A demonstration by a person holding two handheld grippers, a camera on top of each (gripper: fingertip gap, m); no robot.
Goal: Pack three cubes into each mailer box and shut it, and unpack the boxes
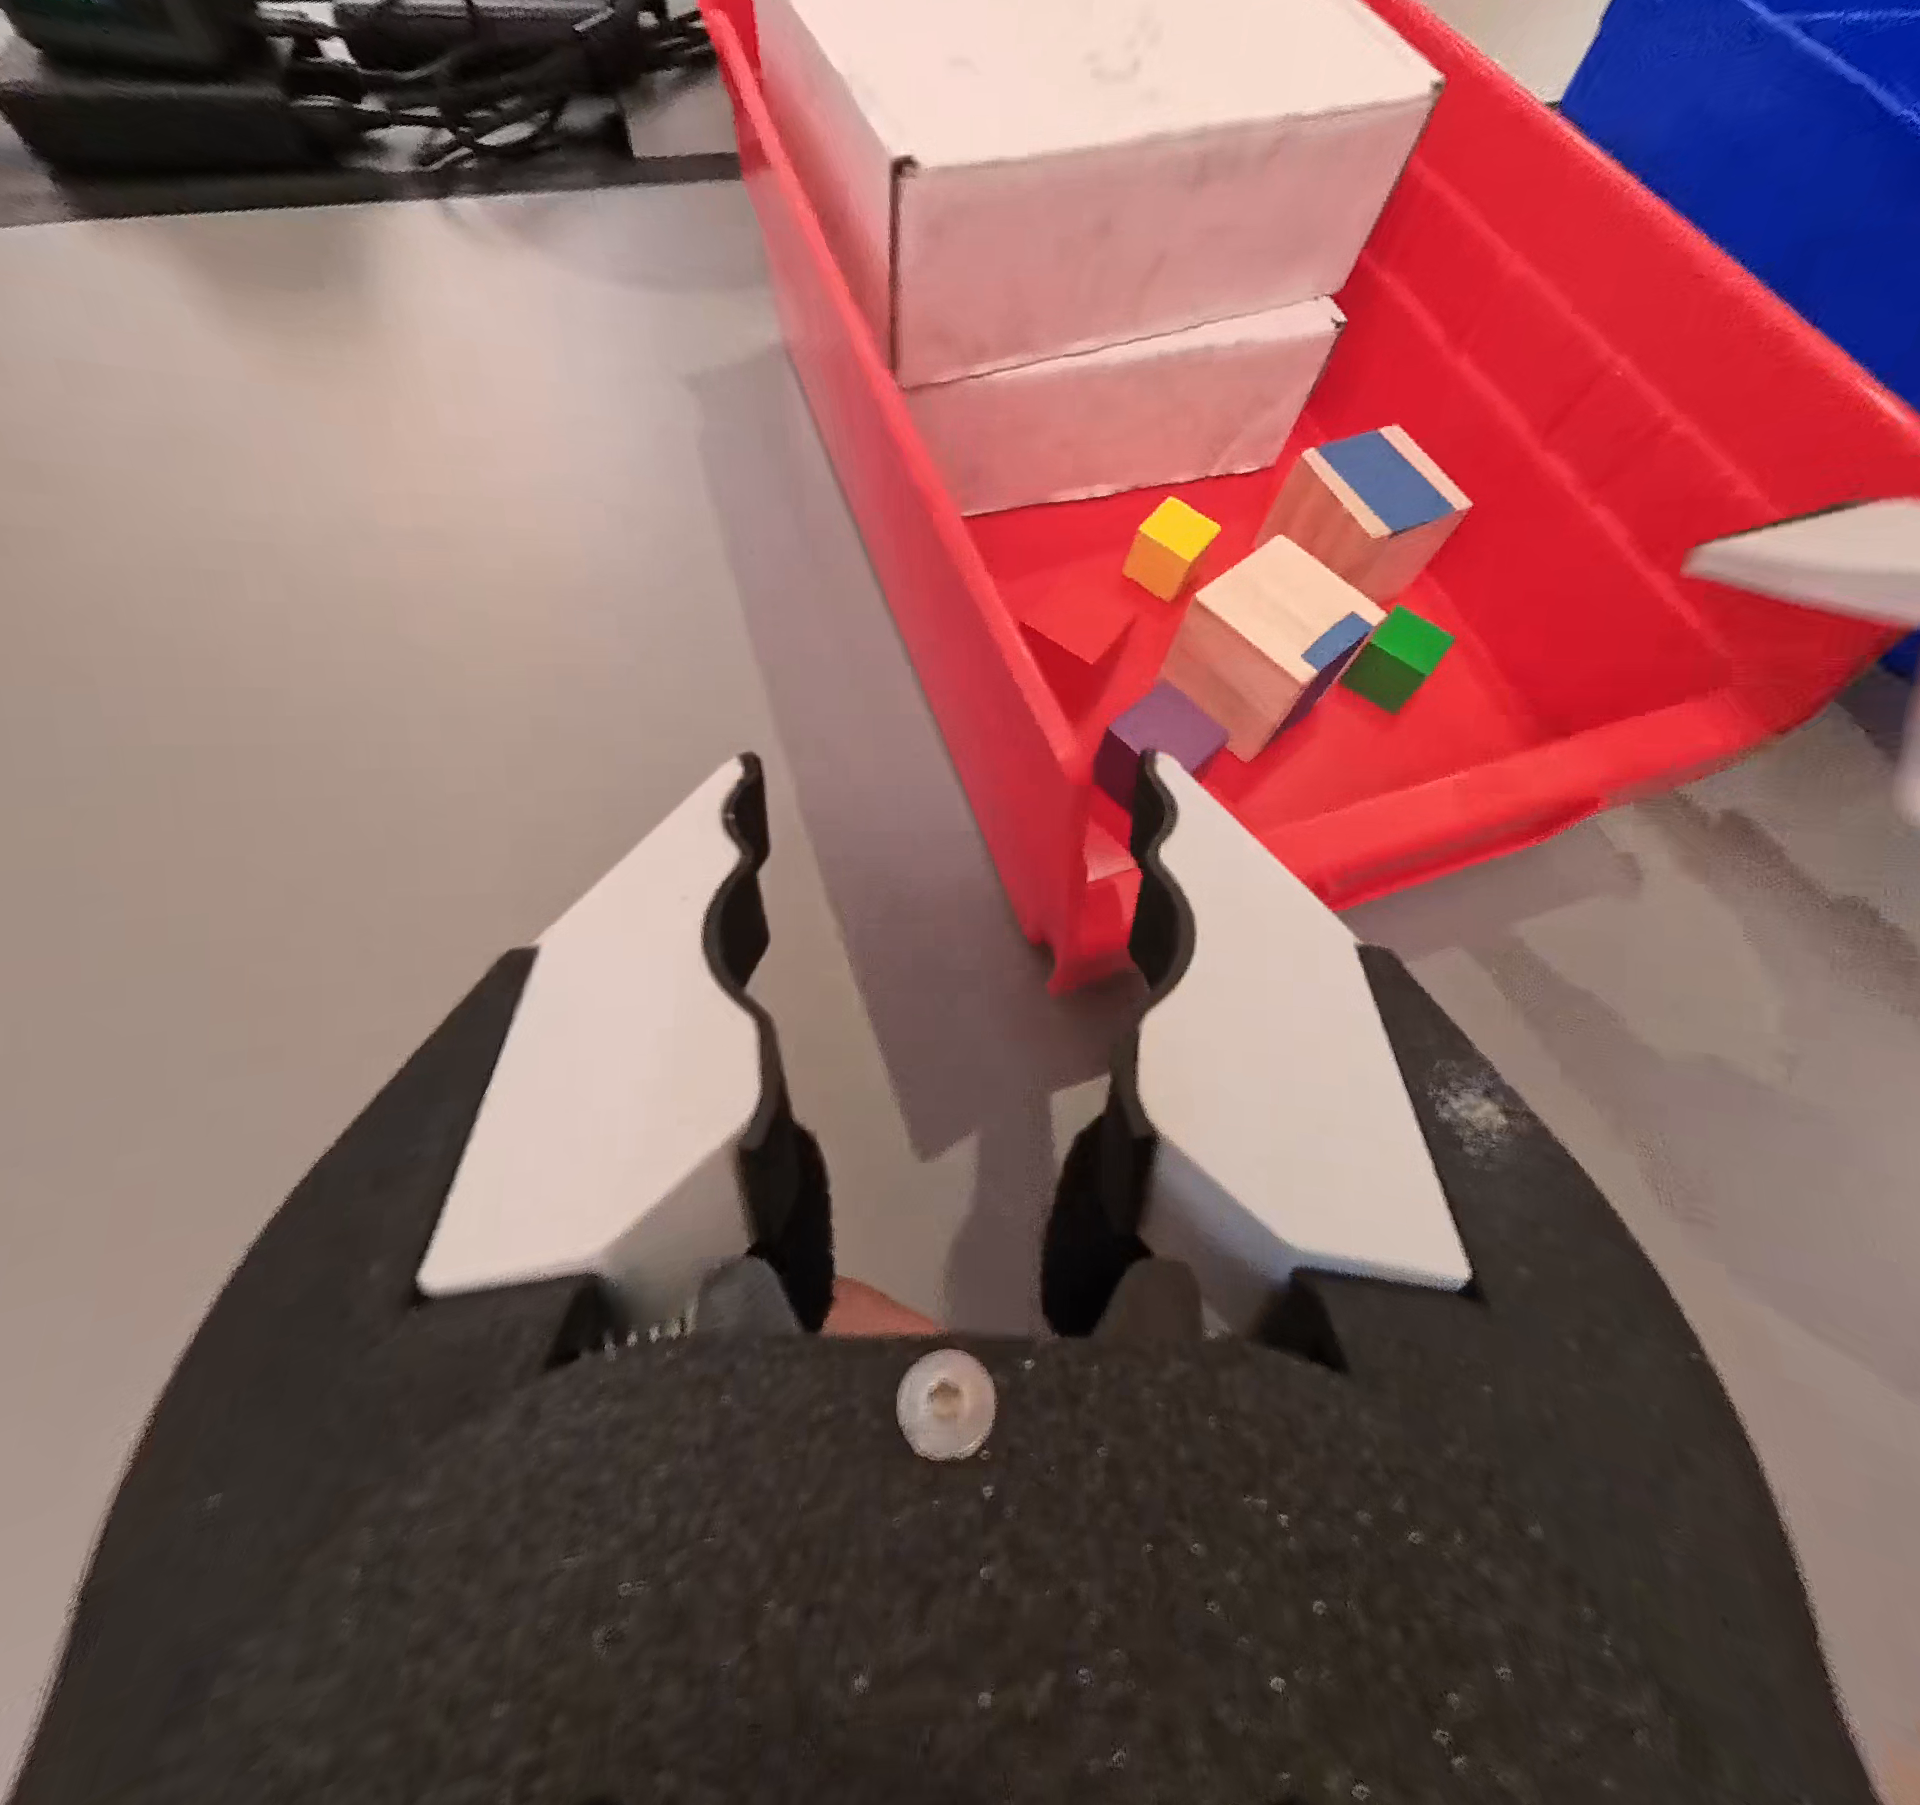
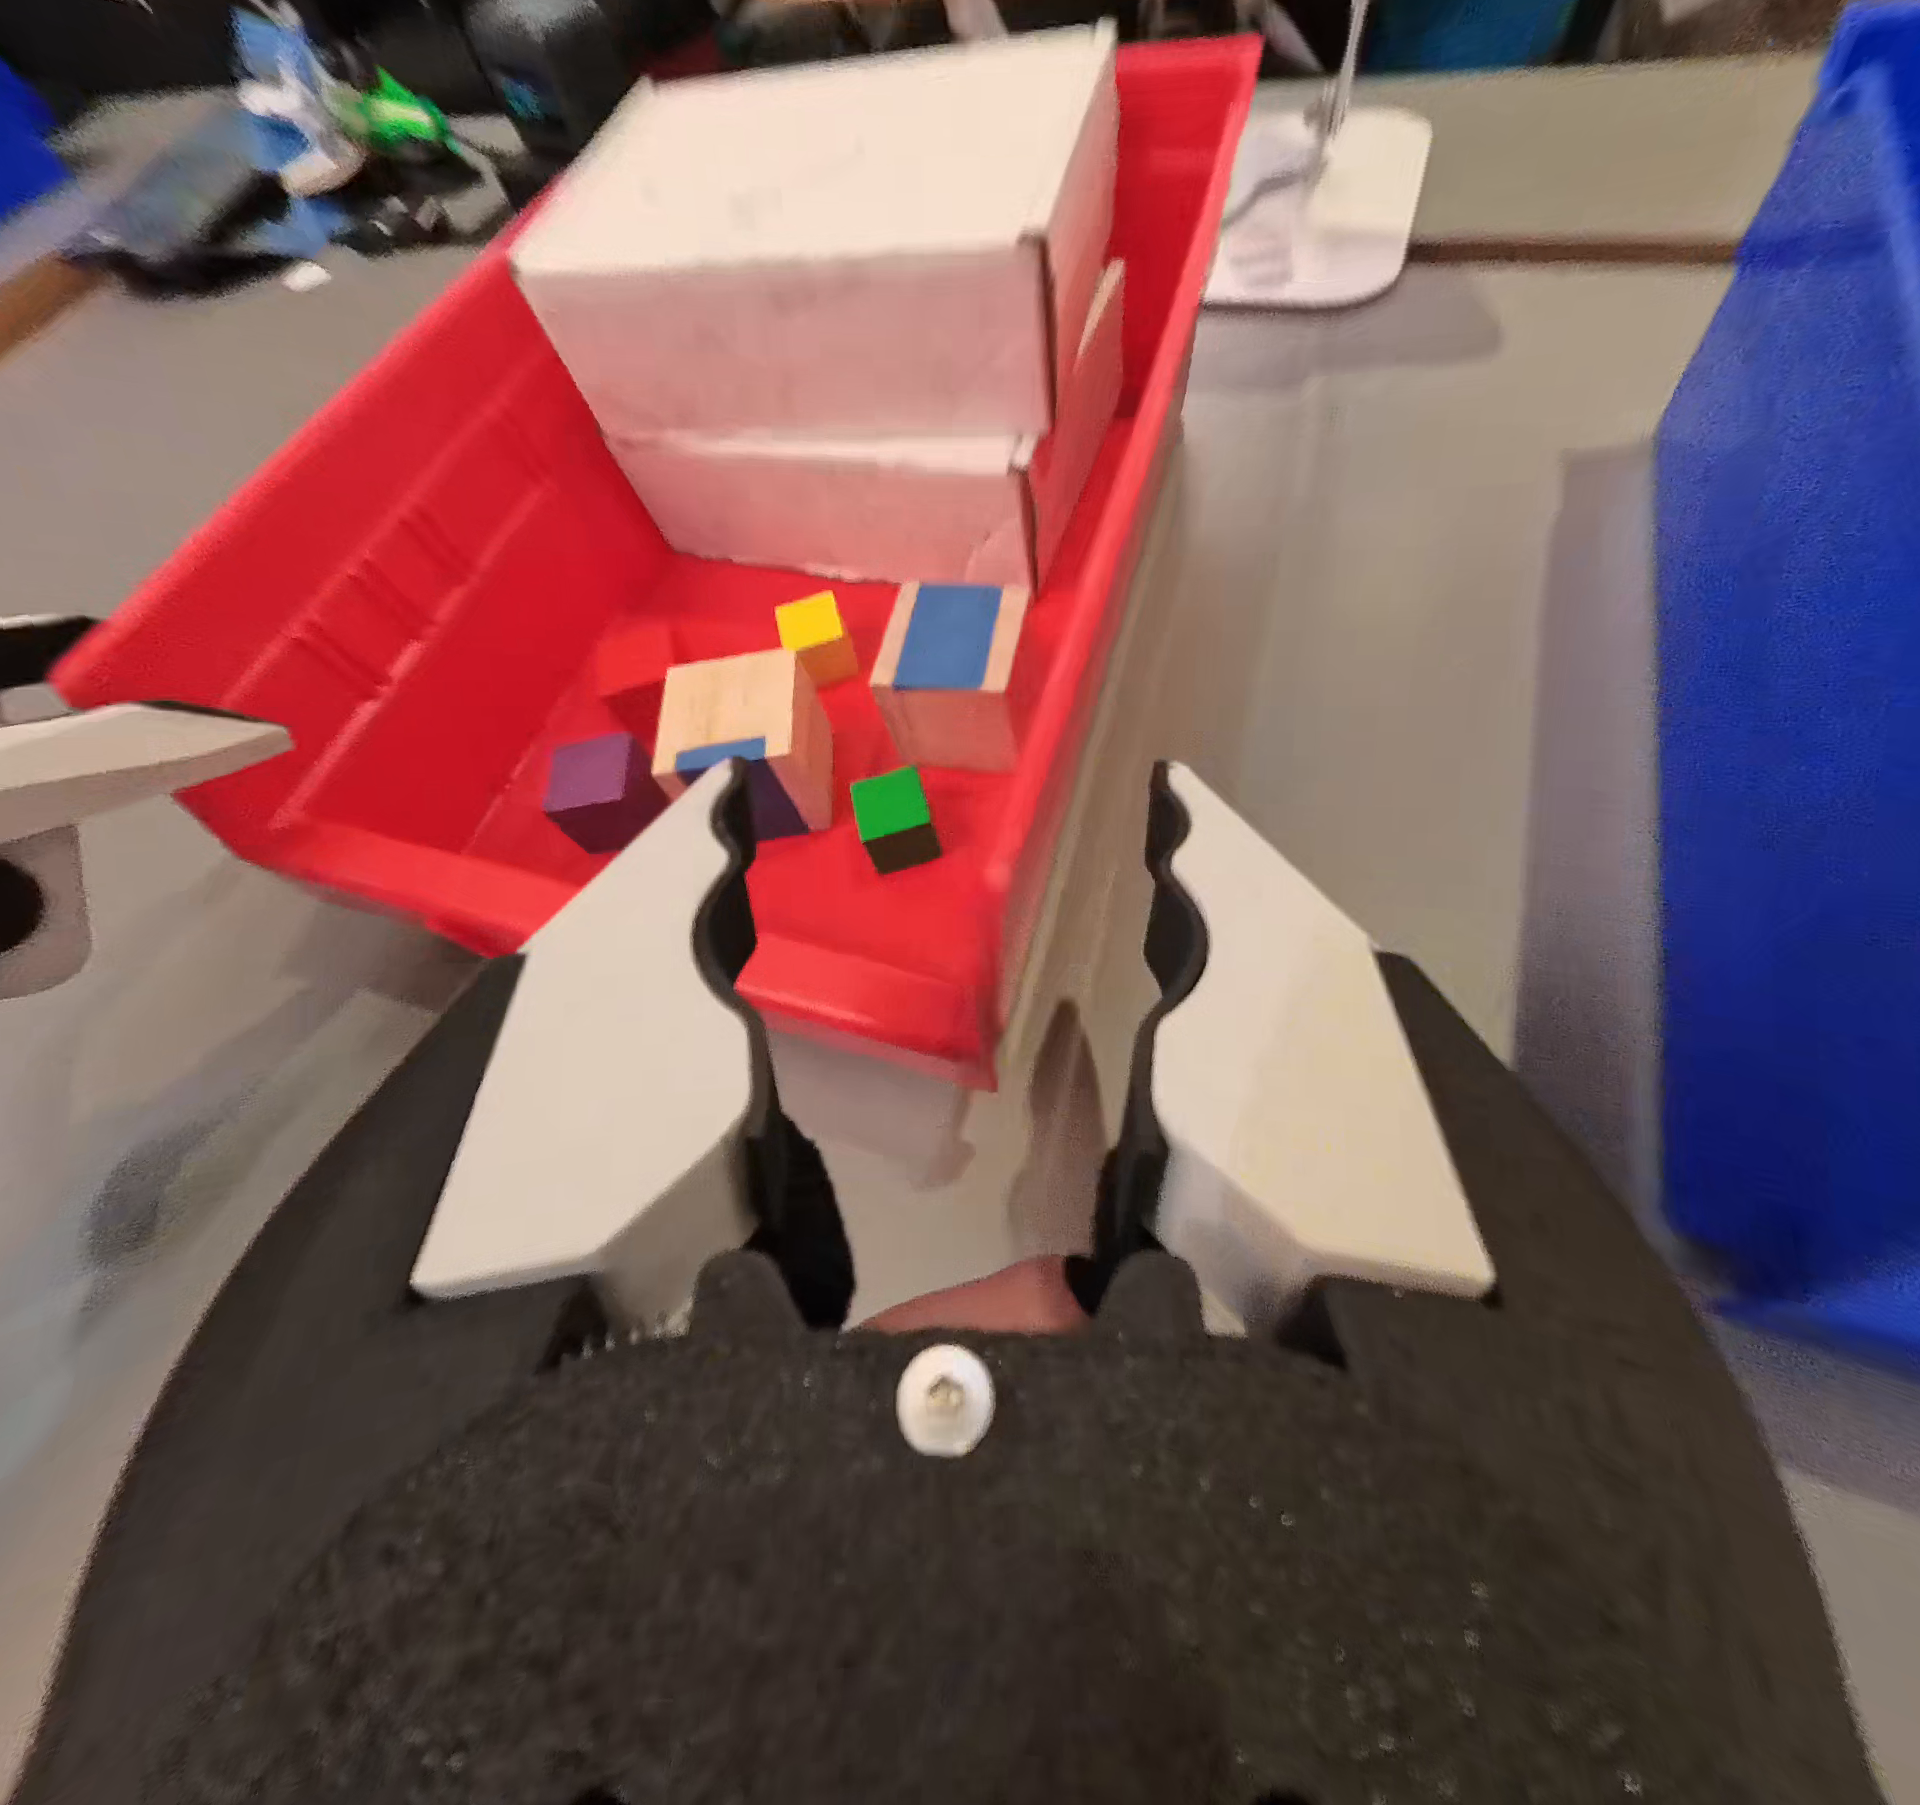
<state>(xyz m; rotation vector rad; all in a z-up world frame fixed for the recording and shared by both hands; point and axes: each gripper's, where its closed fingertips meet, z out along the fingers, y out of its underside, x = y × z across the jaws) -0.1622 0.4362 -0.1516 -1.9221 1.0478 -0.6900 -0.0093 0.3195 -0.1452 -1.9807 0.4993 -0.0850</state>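
A red bin (image 1: 1621,467) (image 2: 343,571) holds two shut white mailer boxes stacked at its far end, the upper one (image 1: 1091,124) (image 2: 821,249) on the lower one (image 1: 1122,415) (image 2: 831,508). In front of them lie several cubes: yellow (image 1: 1172,546) (image 2: 812,625), green (image 1: 1397,659) (image 2: 891,808), purple (image 1: 1164,732) (image 2: 597,784), red (image 1: 1075,638) (image 2: 634,659), and two larger wooden cubes with blue patches (image 1: 1371,508) (image 1: 1262,638) (image 2: 951,675) (image 2: 743,716). My left gripper (image 1: 951,768) is open and empty at the bin's near left corner. My right gripper (image 2: 945,768) is open and empty above the bin's near right corner.
A blue bin (image 1: 1787,103) (image 2: 1797,612) stands to the right of the red bin. Cables and black devices (image 1: 312,62) lie at the table's far left. A white stand base (image 2: 1320,207) sits behind the red bin. Grey table (image 1: 364,560) lies to the left.
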